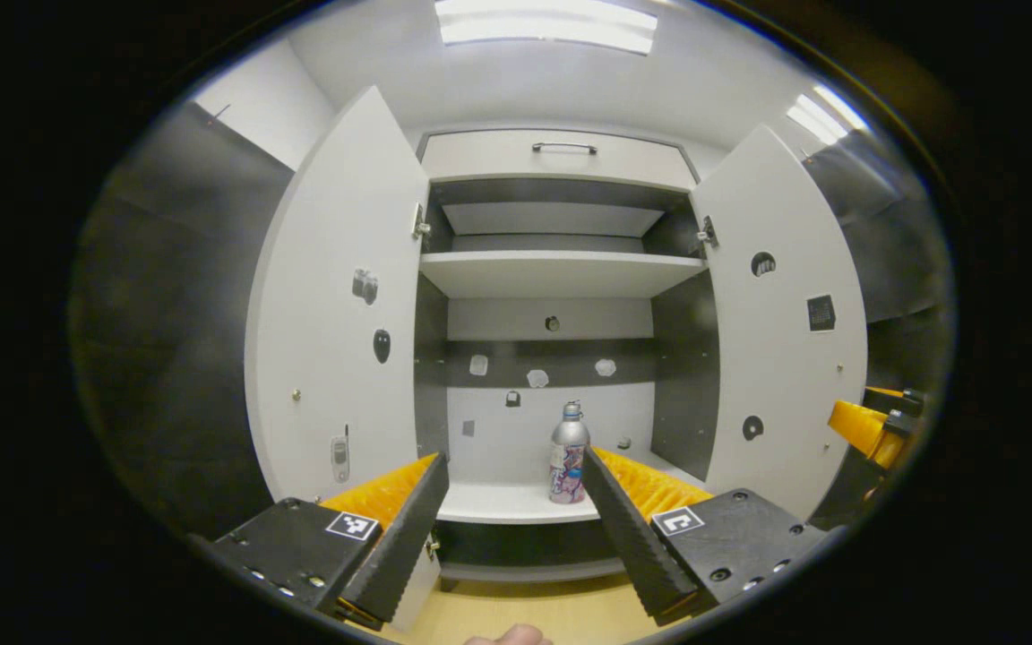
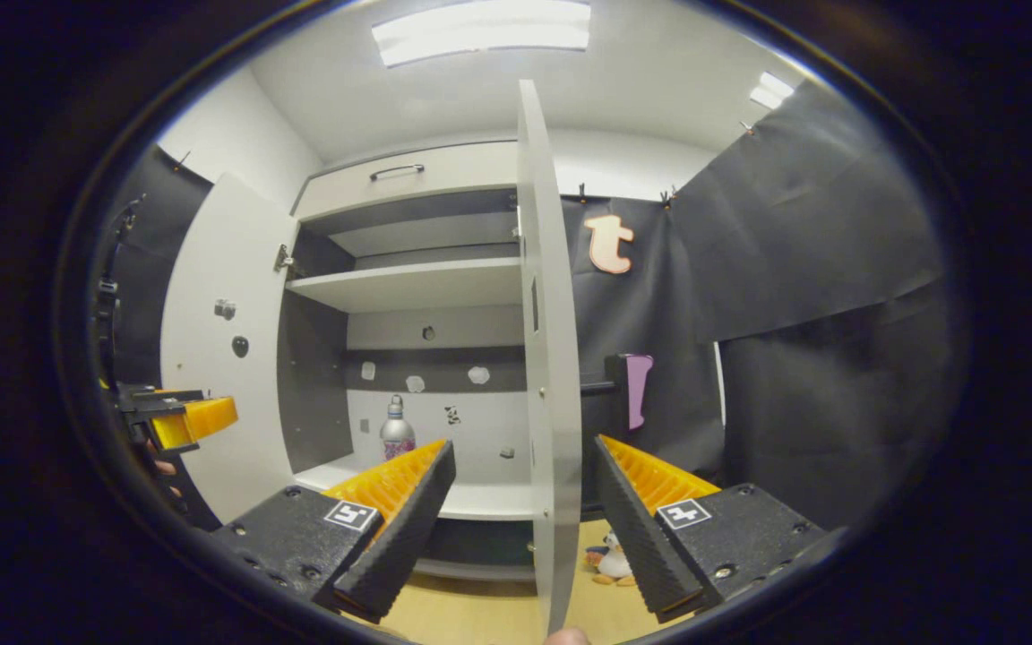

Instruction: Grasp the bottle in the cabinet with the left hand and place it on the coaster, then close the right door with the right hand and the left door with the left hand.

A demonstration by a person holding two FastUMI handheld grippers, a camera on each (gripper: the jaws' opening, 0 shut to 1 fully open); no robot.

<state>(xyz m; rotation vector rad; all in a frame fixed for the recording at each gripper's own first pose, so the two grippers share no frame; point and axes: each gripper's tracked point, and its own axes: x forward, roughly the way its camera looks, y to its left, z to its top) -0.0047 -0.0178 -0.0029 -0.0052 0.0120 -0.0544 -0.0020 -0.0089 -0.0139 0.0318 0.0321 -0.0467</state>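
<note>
Still at the first step: bottle (image 1: 568,452) upright on the lower shelf (image 1: 498,506) of the cabinet, toward its right side and back from the front edge, ungrasped. Left gripper (image 1: 516,511) spread wide, empty, aimed at the shelf from well outside; next, reach in and close around the bottle's body. Right gripper (image 2: 520,515) also spread wide and empty, straddling the edge of the right door (image 2: 547,358) without touching. Left door (image 1: 337,322) swung fully open. Plush toy (image 2: 610,560) on the floor beyond the right door. Coaster unseen.
</note>
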